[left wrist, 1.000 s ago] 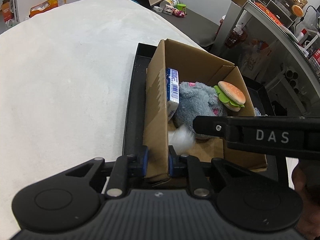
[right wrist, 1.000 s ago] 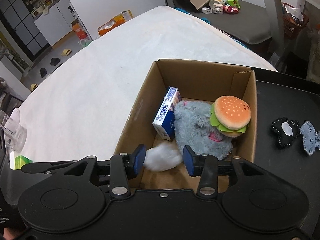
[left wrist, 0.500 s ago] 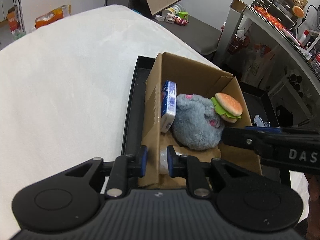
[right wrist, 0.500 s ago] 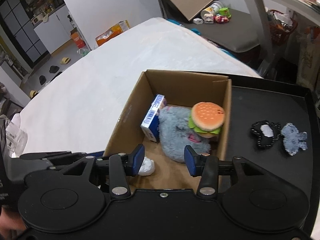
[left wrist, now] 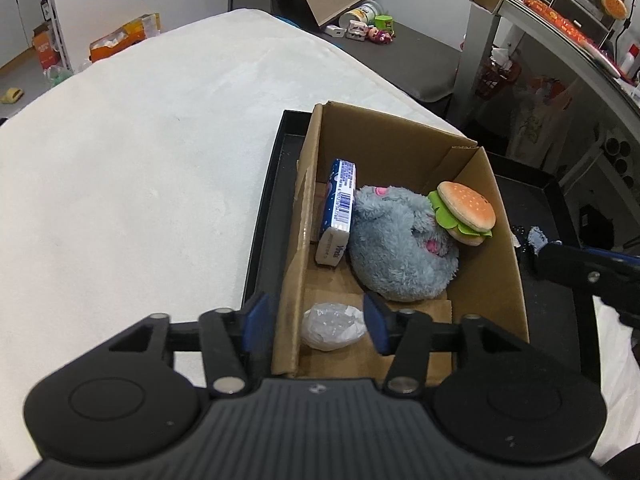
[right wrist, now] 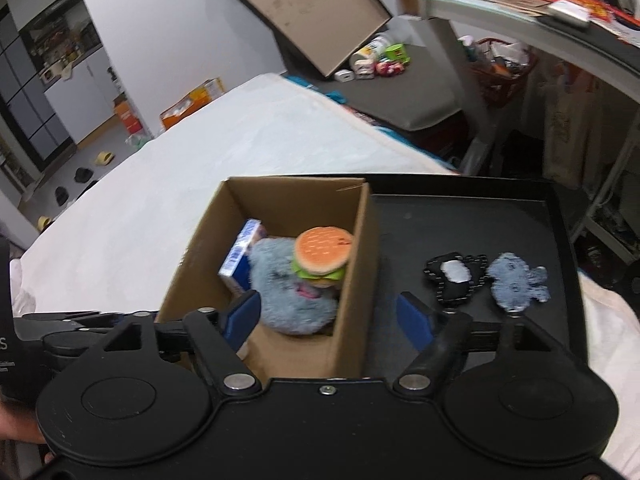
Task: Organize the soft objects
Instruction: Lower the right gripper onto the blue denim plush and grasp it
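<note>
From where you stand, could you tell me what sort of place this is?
Probably a lived-in room at home, used for storage: a white mattress, slippers on the floor, and a cluttered desk beside it.

The left gripper [left wrist: 316, 322], its jaws just opened, straddles the brown cardboard box's [left wrist: 500, 240] wall; a white crumpled wad [left wrist: 334, 325] lies inside at six o'clock.

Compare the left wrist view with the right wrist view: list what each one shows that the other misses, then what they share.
Only the left wrist view shows the white wrapped bundle on the box floor, between the open left gripper.

Only the right wrist view clearly shows the black patch and blue-grey patch on the black tray, beyond the open right gripper.

Both show the cardboard box, grey plush, burger toy and blue carton.
</note>
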A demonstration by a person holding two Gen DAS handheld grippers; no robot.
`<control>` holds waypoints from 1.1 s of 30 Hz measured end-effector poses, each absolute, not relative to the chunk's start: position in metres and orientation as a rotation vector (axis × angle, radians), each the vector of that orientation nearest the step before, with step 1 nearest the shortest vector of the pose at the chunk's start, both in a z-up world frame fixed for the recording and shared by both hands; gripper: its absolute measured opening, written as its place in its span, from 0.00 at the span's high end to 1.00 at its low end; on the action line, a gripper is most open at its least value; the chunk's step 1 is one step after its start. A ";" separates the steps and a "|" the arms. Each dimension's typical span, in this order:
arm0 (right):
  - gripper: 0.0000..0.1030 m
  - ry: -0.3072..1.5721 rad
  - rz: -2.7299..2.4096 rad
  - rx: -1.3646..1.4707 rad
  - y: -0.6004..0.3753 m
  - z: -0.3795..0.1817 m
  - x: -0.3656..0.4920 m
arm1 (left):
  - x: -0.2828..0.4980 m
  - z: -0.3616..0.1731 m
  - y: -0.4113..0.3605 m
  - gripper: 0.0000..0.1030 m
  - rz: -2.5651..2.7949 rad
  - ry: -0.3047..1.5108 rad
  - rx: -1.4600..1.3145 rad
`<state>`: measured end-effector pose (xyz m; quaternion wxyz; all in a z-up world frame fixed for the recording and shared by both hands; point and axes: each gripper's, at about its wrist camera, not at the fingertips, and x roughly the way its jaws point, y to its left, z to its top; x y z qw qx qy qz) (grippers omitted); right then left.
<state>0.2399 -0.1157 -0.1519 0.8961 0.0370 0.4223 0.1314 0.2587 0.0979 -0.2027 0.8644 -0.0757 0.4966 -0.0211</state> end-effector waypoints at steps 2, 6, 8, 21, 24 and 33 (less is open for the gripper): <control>0.24 0.869 0.258 0.084 -0.123 -0.153 0.240 | 0.259 -0.202 0.094 0.40 -0.029 1.042 -0.145; 0.24 0.871 0.239 0.105 -0.138 -0.156 0.240 | 0.260 -0.202 0.089 0.36 -0.002 1.040 -0.125; 0.23 0.873 0.231 0.110 -0.146 -0.159 0.240 | 0.261 -0.201 0.086 0.35 0.006 1.042 -0.117; 0.23 0.883 0.138 0.148 -0.200 -0.184 0.248 | 0.274 -0.206 0.066 0.25 0.055 1.058 -0.044; 0.24 0.886 0.122 0.156 -0.209 -0.192 0.253 | 0.277 -0.209 0.062 0.25 0.062 1.068 -0.027; 0.31 0.916 0.127 0.170 -0.227 -0.209 0.269 | 0.287 -0.216 0.052 0.24 0.083 1.084 0.011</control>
